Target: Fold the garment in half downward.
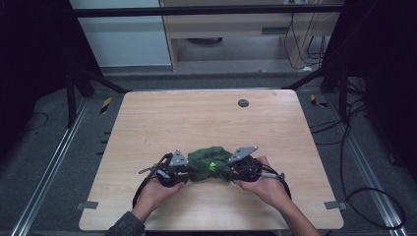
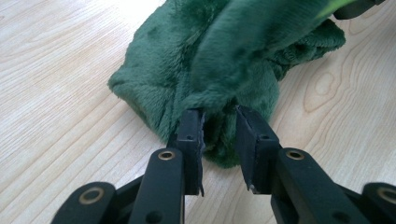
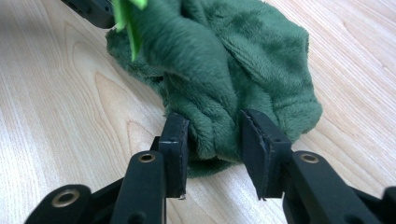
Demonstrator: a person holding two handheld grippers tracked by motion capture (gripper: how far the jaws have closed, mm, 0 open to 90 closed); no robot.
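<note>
dark green plush cloth (image 1: 210, 162), pale wood-grain table (image 1: 196, 118)

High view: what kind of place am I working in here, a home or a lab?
Probably a lab or recording rig, not a home: a bare wooden table framed by black struts, floor rails and loose cables beside it. A green cloth lies on the table.
</note>
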